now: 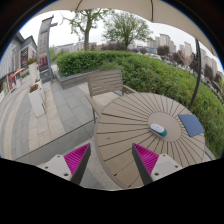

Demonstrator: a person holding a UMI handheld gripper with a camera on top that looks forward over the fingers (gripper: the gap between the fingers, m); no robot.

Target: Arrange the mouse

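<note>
Gripper (110, 160) held apart above a slatted round table (130, 130).
Nothing is gripped; a mouse (158, 129) is seen ahead-right, beside a blue pad (191, 124).

Round slatted wooden table (125, 125), white and teal mouse (158, 128) beside blue mouse pad (191, 124) on top

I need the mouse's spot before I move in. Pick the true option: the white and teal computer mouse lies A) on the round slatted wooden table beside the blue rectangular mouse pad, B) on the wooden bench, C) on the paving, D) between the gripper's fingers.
A: the white and teal computer mouse rests on the round slatted wooden table, just beside the blue rectangular mouse pad, beyond the open gripper.
</note>
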